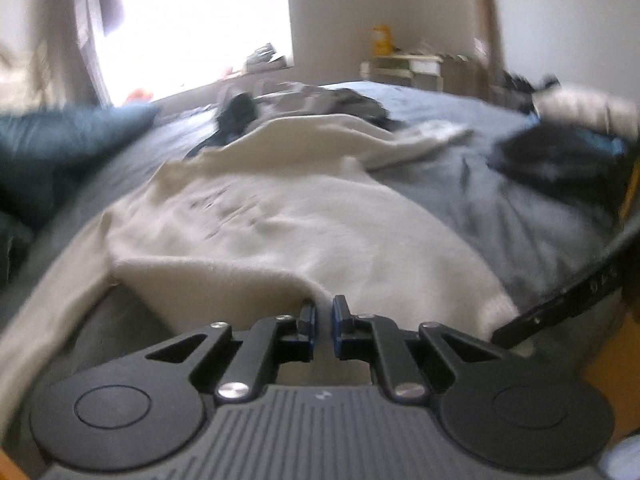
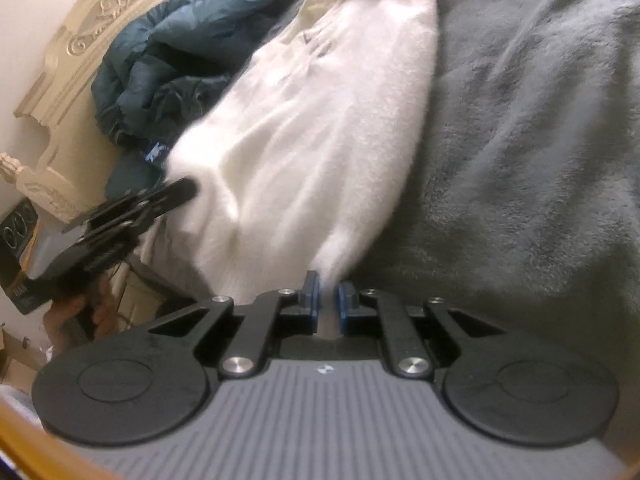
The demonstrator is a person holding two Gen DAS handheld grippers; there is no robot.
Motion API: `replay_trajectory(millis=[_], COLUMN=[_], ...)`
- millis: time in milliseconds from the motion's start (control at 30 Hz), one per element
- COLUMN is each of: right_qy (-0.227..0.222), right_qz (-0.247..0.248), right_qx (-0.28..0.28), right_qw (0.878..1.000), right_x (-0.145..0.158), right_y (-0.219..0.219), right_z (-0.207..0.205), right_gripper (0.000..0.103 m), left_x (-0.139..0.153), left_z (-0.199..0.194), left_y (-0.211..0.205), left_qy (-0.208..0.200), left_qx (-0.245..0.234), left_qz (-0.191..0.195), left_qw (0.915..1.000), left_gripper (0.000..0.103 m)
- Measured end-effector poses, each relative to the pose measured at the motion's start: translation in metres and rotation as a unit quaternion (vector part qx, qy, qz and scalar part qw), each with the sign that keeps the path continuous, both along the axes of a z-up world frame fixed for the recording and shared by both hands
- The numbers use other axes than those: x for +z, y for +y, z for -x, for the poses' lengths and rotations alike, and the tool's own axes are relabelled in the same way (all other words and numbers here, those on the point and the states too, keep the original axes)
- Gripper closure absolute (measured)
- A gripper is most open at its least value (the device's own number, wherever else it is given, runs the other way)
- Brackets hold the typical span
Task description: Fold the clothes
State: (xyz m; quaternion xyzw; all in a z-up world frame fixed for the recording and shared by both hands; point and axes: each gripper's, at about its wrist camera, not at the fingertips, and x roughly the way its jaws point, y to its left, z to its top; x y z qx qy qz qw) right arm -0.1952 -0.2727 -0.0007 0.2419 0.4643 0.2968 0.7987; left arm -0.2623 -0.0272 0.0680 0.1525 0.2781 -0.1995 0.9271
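A grey blanket point(image 2: 520, 140) was spread ahead of both grippers. The cream sweater point(image 1: 280, 232) was laid upon it, its hem pinched by the left gripper point(image 1: 323, 320) and the right gripper point(image 2: 329, 294), both closed on fabric.

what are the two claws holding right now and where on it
Both hold the cream sweater by its near edge: the left claw and the right claw each pinch a bunch of the fabric there, spaced apart.
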Motion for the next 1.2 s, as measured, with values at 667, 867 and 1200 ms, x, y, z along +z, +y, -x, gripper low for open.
replay_trajectory(millis=[667, 867, 1200], right_qy=[0.076, 0.072, 0.012], right_qz=[-0.041, -0.041, -0.123], right_qx=[-0.026, -0.03, -0.041], right_qw=[0.996, 0.996, 0.992], right_x=[-0.022, -0.018, 0.015], right_y=[-0.001, -0.006, -0.007], right_z=[-0.022, -0.016, -0.019], right_gripper=[0.095, 0.094, 0.094], left_x=[-0.046, -0.064, -0.073], left_z=[0.072, 0.073, 0.038], left_y=[0.15, 0.167, 0.159], left_qy=[0.15, 0.184, 0.13], left_qx=[0.04, 0.055, 0.055], left_qz=[0.357, 0.357, 0.431], left_qw=[0.921, 0.9139, 0.8913], left_gripper=[0.048, 0.05, 0.052])
